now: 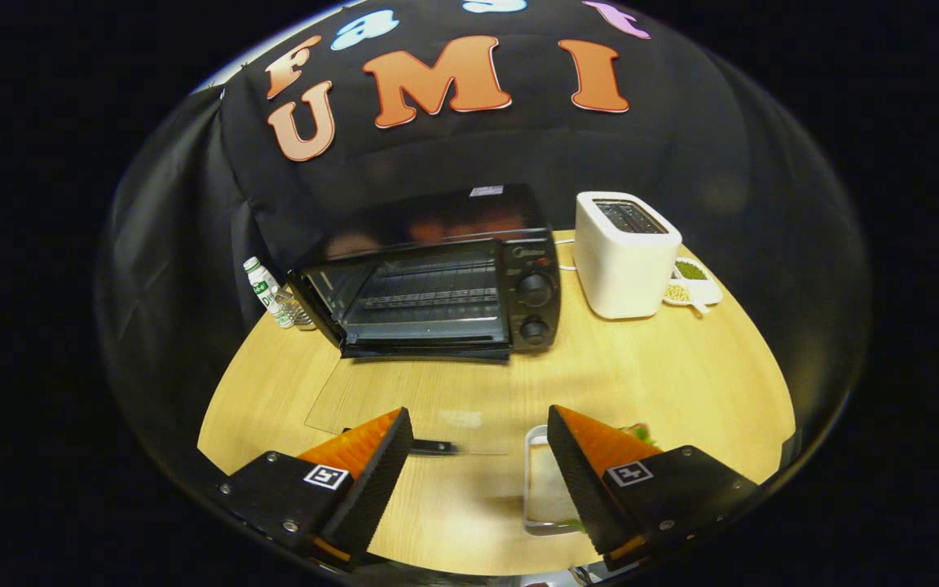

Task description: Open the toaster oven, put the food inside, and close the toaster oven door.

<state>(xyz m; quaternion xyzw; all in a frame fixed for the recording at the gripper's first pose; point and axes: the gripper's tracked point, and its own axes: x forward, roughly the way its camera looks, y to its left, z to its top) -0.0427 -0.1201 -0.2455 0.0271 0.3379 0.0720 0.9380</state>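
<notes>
1. Hanging low over the near part of the bench, the orange-and-black two-finger gripper (473,465) had its jaws spread wide with nothing between them, which I judge to be a readying for the food pick-up.
2. The black toaster oven with two round knobs (445,285) stood well beyond the fingers with its glass door (404,399) already folded flat onto the bench, leaving the wire rack bare and reachable.
3. The food, a sandwich in a shallow clear rectangular tray (547,489), lay just beside the right finger, partly hidden behind it; green leaf showed at its edge.
4. A white slot toaster (623,254) stood right of the oven, with a small white divided dish of green and pale grains (691,284) touching or nearly touching its far side.
5. A small white bottle with a green cap (264,289) stood left of the oven.
6. The bench was a round pale wooden top (665,383), closed in by black cloth booth walls (192,244).
</notes>
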